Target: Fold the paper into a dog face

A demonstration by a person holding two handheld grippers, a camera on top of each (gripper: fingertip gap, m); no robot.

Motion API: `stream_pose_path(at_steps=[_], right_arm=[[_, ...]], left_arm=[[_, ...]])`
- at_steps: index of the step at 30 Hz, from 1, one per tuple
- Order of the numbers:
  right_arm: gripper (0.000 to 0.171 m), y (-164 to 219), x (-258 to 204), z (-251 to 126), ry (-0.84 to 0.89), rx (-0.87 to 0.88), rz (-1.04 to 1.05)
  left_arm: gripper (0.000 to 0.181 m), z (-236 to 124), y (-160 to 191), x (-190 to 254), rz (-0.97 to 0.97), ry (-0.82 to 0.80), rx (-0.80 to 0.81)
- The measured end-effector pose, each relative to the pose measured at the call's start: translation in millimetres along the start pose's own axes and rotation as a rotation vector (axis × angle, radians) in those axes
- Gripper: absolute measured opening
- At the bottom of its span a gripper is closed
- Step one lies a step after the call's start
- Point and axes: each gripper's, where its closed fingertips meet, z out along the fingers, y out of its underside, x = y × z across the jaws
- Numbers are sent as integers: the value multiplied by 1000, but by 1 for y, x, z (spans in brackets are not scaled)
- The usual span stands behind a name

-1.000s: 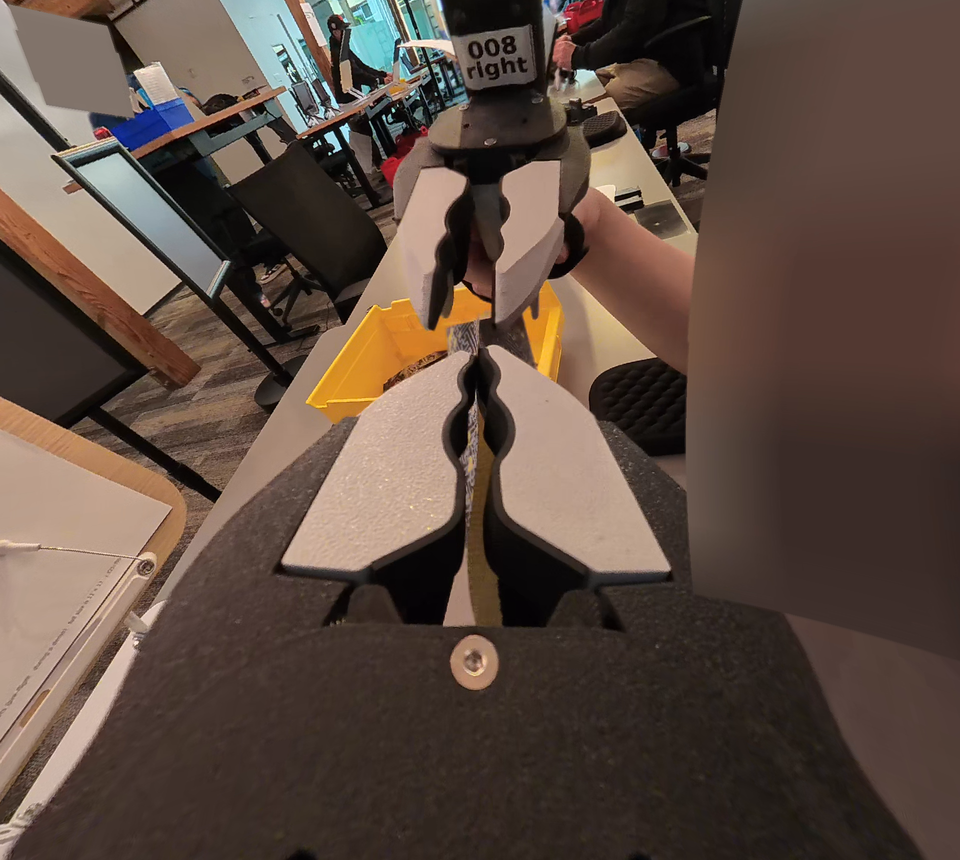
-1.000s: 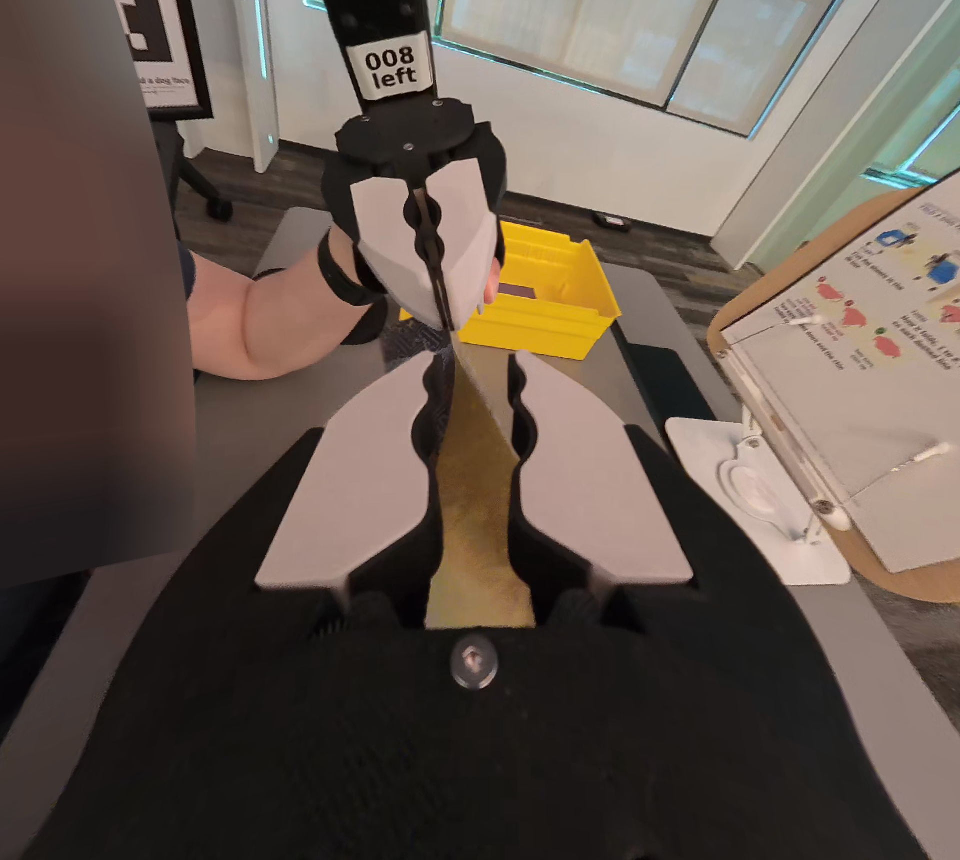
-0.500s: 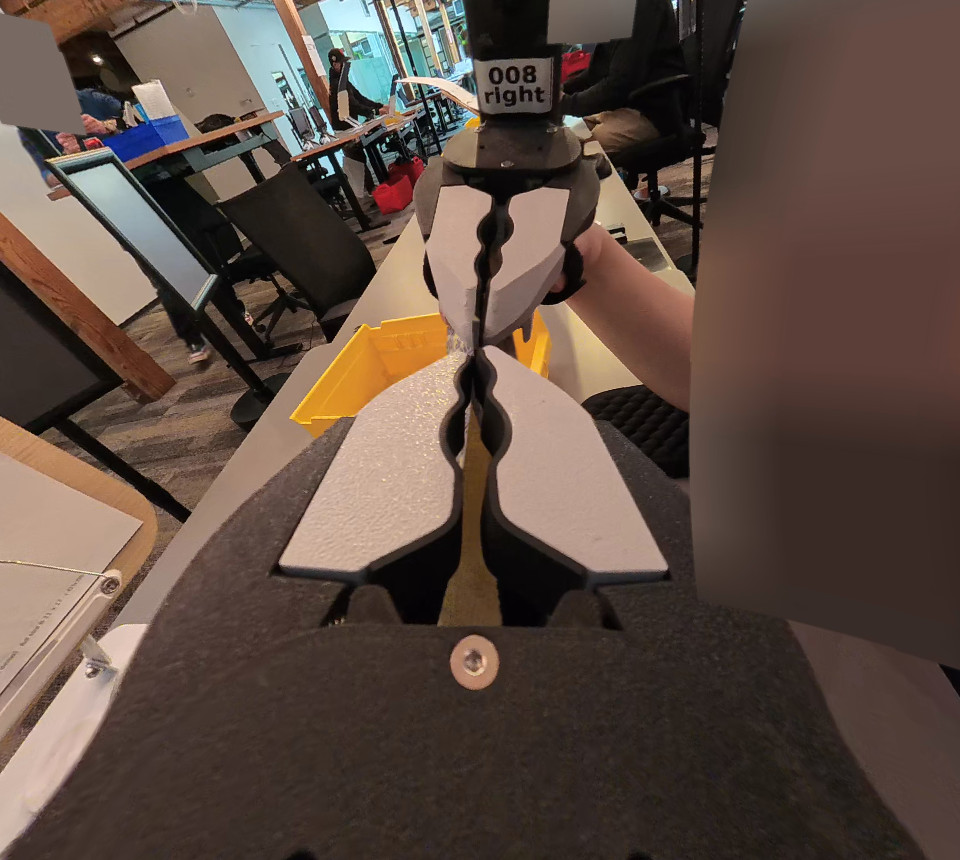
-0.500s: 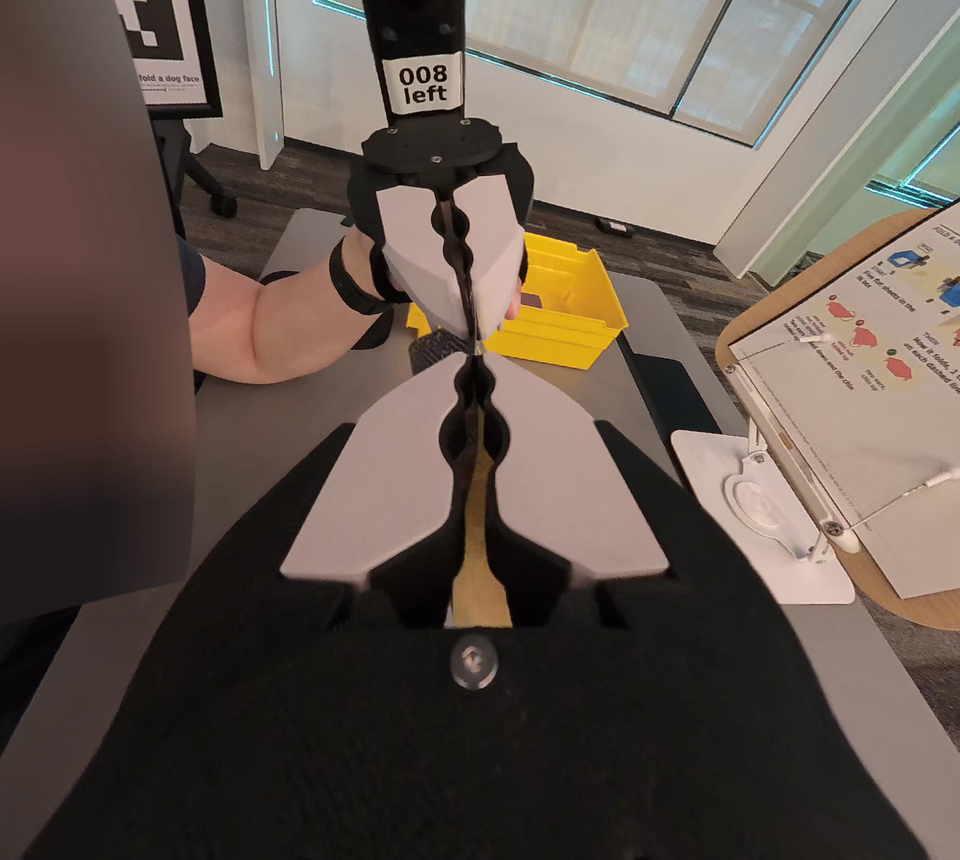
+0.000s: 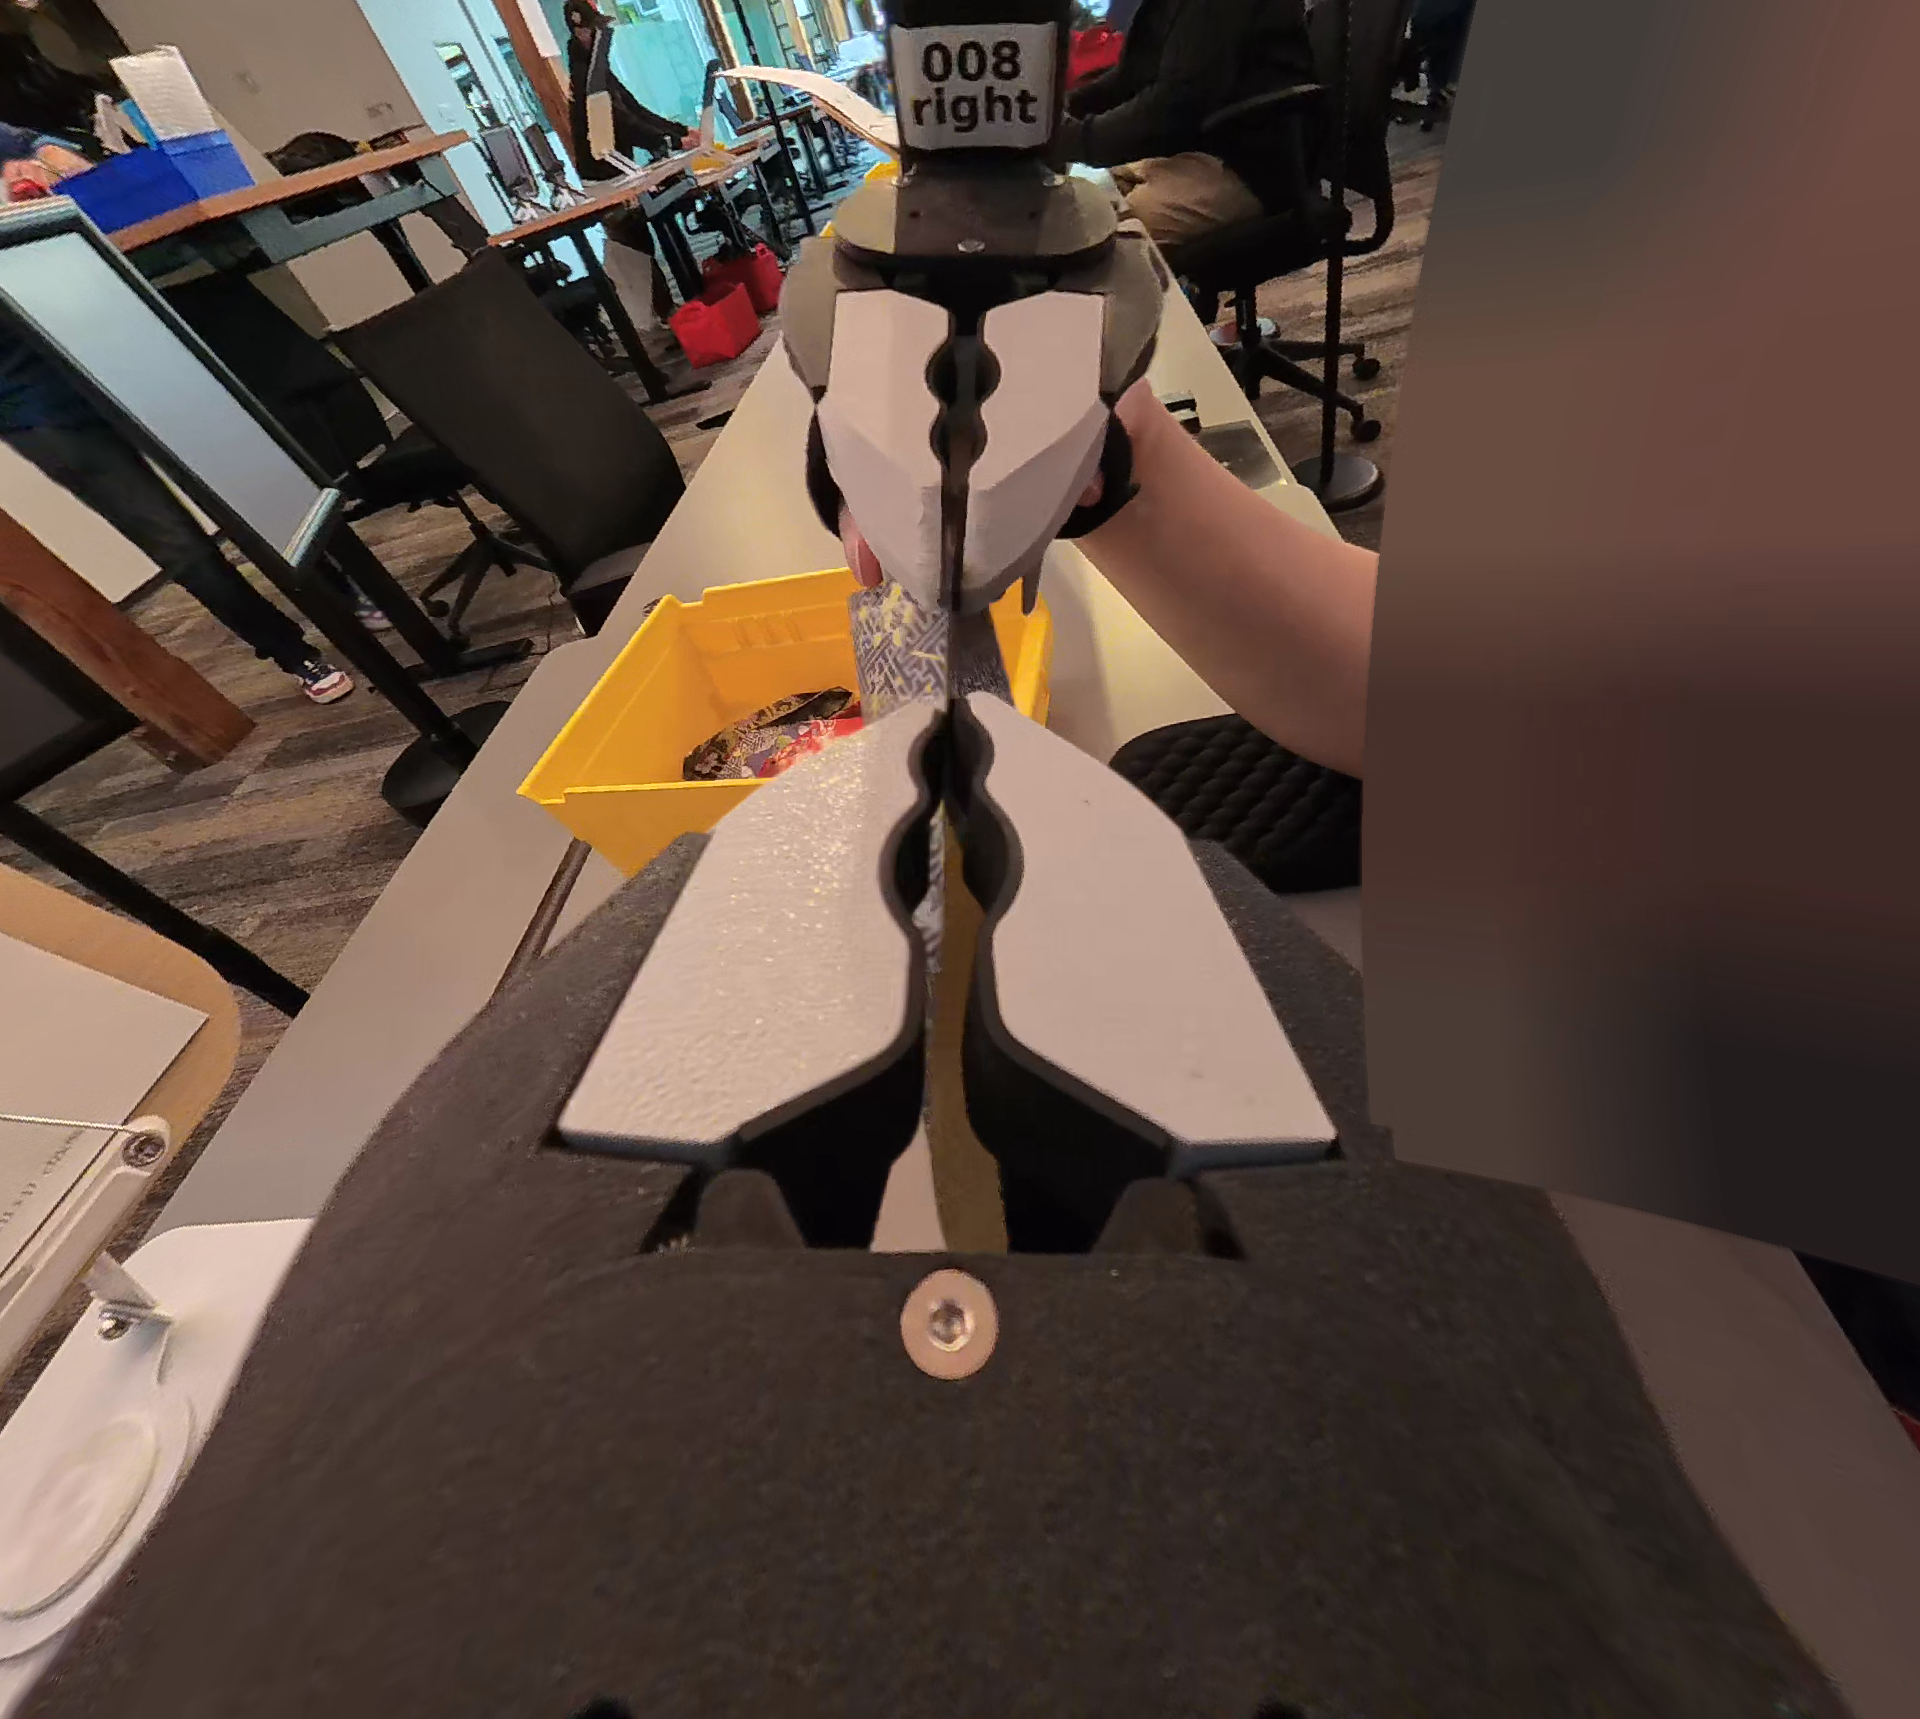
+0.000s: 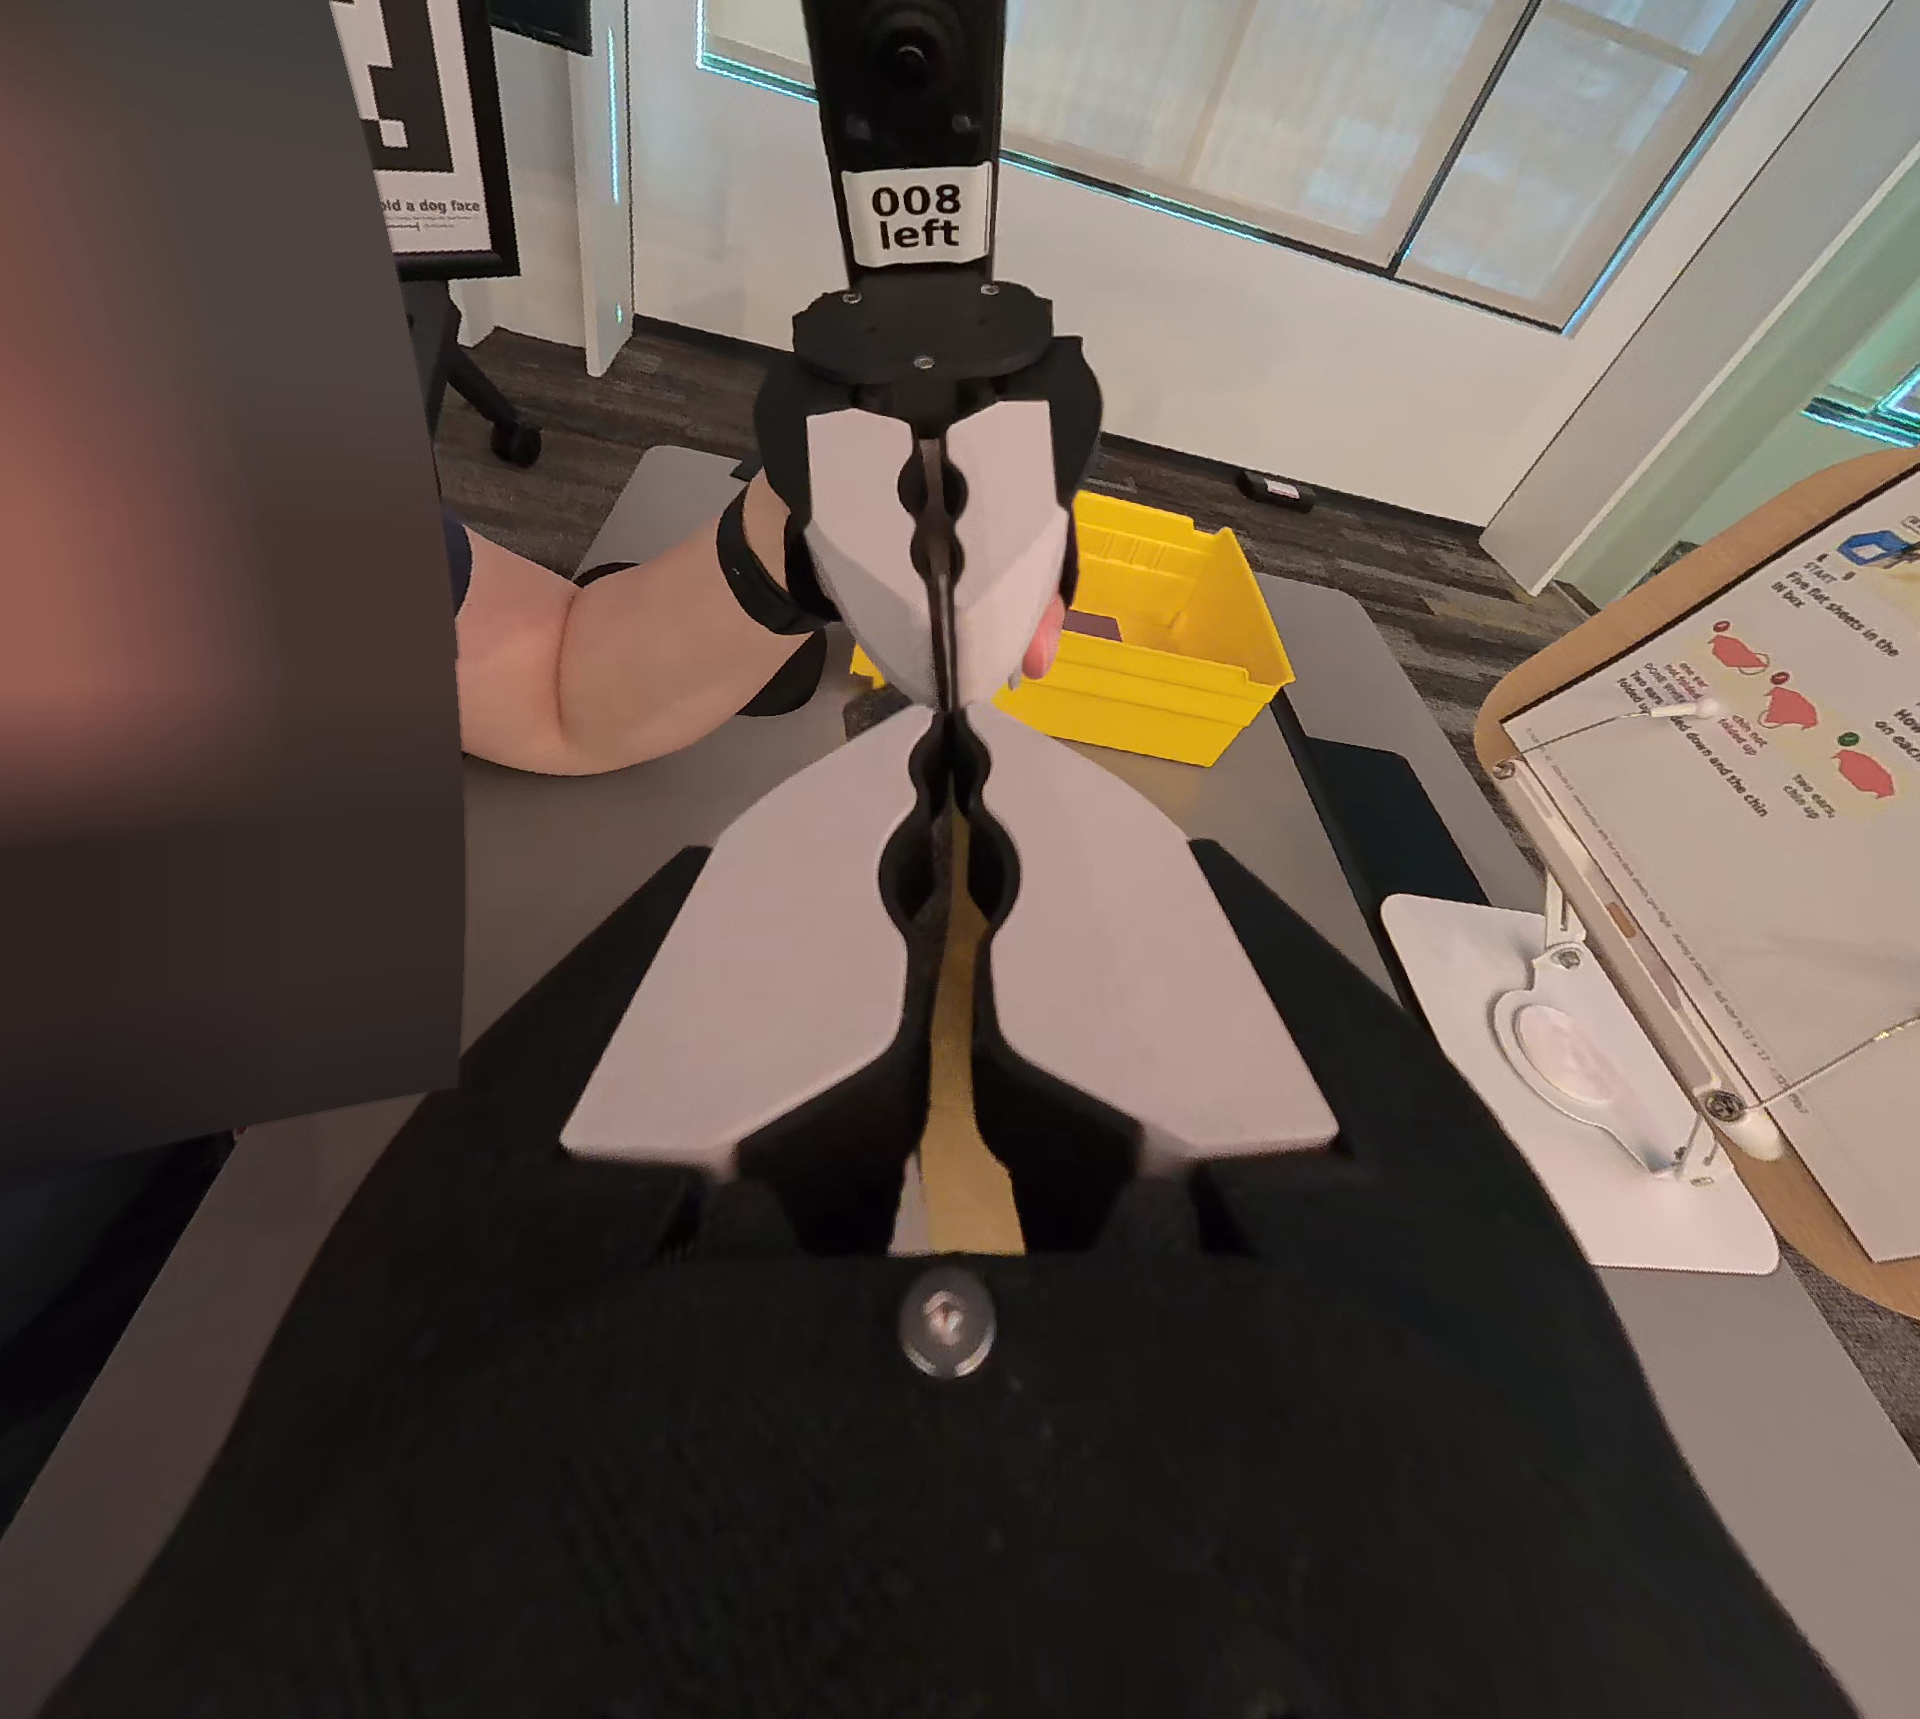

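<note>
The paper is a folded sheet with a blue and yellow pattern and a gold underside. It is held in the air between the two grippers, edge-on to both cameras. My left gripper is shut on one end of it. My right gripper faces it tip to tip and is shut on the other end. In the right wrist view the paper shows as a gold strip between my right gripper's fingers, and the left gripper meets it from the far side. Both are above the grey table.
A yellow bin with several patterned sheets stands on the table just behind the grippers; it also shows in the right wrist view. An instruction board on a white stand is beside the table. A black wrist pad lies nearby. The grippers are tip to tip, or close to it.
My right gripper was open around the paper and has shut on it. Both grippers have risen, and a short stretch of patterned paper now shows between their tips.
</note>
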Motion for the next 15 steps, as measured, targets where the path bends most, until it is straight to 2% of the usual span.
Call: stream_pose_path(at_steps=[4, 7, 11, 15], right_arm=[[1, -2, 0, 0, 3, 18, -9], [7, -5, -3, 2, -1, 25, -13], [12, -16, 0, 2, 81, 54, -72], [13, -14, 4, 3, 168, 6, -168]], left_arm=[[0, 0, -1, -1, 19, -15, -3], [0, -1, -3, 0, 14, -11, 5], [0, -1, -2, -3, 7, -25, 2], [0, 0, -4, -3, -10, -24, 12]])
